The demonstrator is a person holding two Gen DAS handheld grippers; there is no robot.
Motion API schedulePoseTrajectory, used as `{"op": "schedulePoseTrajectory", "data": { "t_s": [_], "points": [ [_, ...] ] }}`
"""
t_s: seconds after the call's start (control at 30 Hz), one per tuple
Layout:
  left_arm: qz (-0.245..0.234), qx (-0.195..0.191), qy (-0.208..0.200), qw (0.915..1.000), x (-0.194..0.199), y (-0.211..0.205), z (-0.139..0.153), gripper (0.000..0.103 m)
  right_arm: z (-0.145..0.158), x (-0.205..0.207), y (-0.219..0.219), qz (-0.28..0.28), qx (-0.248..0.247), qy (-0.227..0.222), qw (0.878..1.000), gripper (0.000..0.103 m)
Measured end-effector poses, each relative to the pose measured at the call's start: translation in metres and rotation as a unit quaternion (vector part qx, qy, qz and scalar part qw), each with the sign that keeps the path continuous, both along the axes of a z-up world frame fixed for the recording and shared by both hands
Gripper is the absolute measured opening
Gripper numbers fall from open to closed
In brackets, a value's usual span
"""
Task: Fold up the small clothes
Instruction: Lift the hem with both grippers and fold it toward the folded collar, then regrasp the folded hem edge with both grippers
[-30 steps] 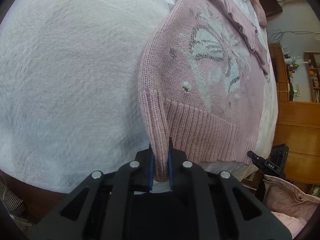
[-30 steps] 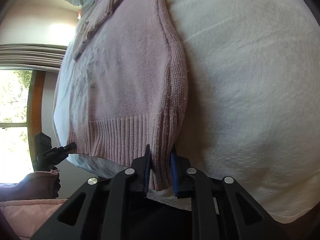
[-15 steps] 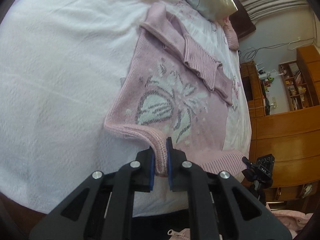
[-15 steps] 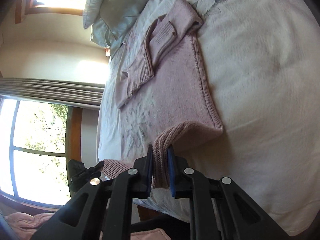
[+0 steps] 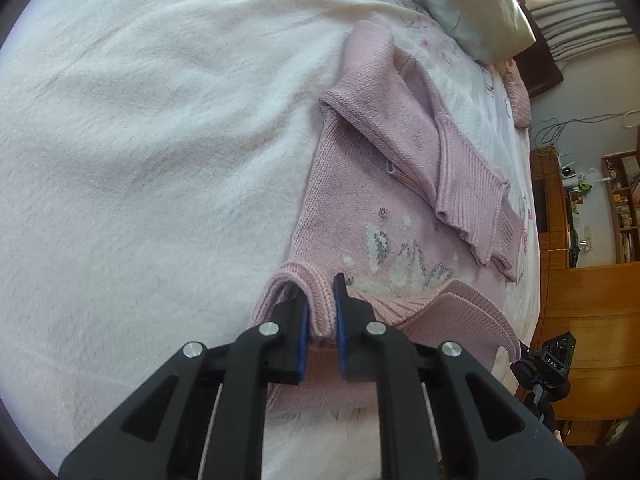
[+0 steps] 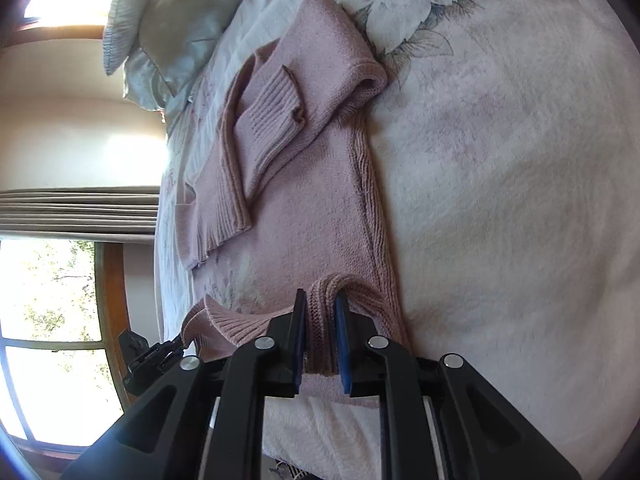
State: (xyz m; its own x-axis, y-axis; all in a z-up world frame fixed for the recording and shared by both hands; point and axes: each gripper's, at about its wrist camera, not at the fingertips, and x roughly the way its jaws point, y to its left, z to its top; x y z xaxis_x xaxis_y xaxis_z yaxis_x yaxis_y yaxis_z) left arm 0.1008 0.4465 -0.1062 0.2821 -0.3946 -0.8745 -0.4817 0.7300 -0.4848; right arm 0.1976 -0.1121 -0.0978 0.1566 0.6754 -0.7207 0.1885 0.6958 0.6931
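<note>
A small pink knitted sweater (image 5: 360,200) with a white and grey pattern lies on a white bedspread (image 5: 140,140), both sleeves folded across its chest. My left gripper (image 5: 321,300) is shut on one corner of the ribbed hem, lifted and curled over the body. In the right wrist view the same sweater (image 6: 304,208) shows its plain pink side, and my right gripper (image 6: 320,312) is shut on the other hem corner, likewise raised over the body. The hem between the two corners hangs loose, folded back above the lower body.
Pale pillows (image 5: 472,4) lie at the head of the bed beyond the sweater. A wooden cabinet and shelves (image 5: 592,280) stand past the bed's edge. A window and curtain (image 6: 60,280) fill the left of the right wrist view. The bedspread (image 6: 500,200) spreads wide beside the sweater.
Both grippers have lifted the hem corners off the bed's front edge and carried them up over the sweater's body toward the folded sleeves. The hem now doubles back over the pattern.
</note>
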Motion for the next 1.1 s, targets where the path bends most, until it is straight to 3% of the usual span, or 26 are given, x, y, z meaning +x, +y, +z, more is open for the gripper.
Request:
{"op": "schedulePoseTrajectory", "data": {
  "t_s": [0.1, 0.17, 0.2, 0.23, 0.3, 0.33, 0.43, 0.57, 0.7, 0.83, 0.9, 1.0, 1.1],
  "points": [
    [0.002, -0.009, 0.007, 0.9999, 0.007, 0.004, -0.004, 0.014, -0.002, 0.010, 0.003, 0.009, -0.020, 0.001, 1.000, 0.026],
    [0.006, -0.020, 0.004, 0.9998, 0.007, 0.008, -0.003, 0.015, 0.003, 0.014, 0.000, 0.007, -0.027, -0.009, 1.000, 0.037],
    [0.009, -0.026, 0.001, 0.9996, 0.006, 0.011, -0.001, 0.018, 0.006, 0.015, -0.004, 0.002, -0.031, -0.012, 0.999, 0.048],
    [0.012, -0.027, -0.002, 0.9996, 0.004, 0.015, 0.002, 0.021, 0.009, 0.016, -0.008, -0.003, -0.033, -0.017, 0.999, 0.048],
    [0.025, -0.015, -0.014, 0.9995, -0.001, 0.021, 0.010, 0.040, 0.015, 0.017, -0.016, -0.009, -0.033, -0.024, 0.999, 0.048],
    [0.030, -0.003, -0.024, 0.9993, -0.003, 0.025, 0.016, 0.044, 0.019, 0.017, -0.018, -0.009, -0.035, -0.029, 0.999, 0.048],
    [0.026, 0.011, -0.047, 0.9985, -0.005, 0.030, 0.031, 0.046, 0.030, 0.013, -0.019, 0.004, -0.051, -0.046, 0.998, 0.048],
    [-0.048, 0.076, -0.054, 0.9945, 0.007, 0.011, 0.039, 0.049, 0.037, 0.004, -0.013, 0.017, -0.065, -0.055, 0.996, 0.049],
    [-0.113, 0.110, -0.035, 0.9869, 0.024, -0.012, 0.025, 0.054, 0.034, -0.001, 0.000, 0.041, -0.083, -0.056, 0.994, 0.050],
    [-0.128, 0.129, -0.001, 0.9834, 0.034, -0.020, 0.004, 0.054, 0.033, -0.001, 0.009, 0.056, -0.090, -0.057, 0.993, 0.050],
    [-0.135, 0.126, 0.001, 0.9828, 0.037, -0.024, -0.001, 0.049, 0.033, 0.000, 0.011, 0.061, -0.096, -0.060, 0.992, 0.050],
    [-0.146, 0.134, -0.001, 0.9803, 0.037, -0.029, -0.002, 0.009, 0.037, 0.005, 0.017, 0.075, -0.113, -0.069, 0.988, 0.050],
    [-0.147, 0.125, -0.023, 0.9810, 0.033, -0.033, 0.009, 0.009, 0.040, 0.013, 0.026, 0.102, -0.138, -0.084, 0.982, 0.054]
  ]
}}
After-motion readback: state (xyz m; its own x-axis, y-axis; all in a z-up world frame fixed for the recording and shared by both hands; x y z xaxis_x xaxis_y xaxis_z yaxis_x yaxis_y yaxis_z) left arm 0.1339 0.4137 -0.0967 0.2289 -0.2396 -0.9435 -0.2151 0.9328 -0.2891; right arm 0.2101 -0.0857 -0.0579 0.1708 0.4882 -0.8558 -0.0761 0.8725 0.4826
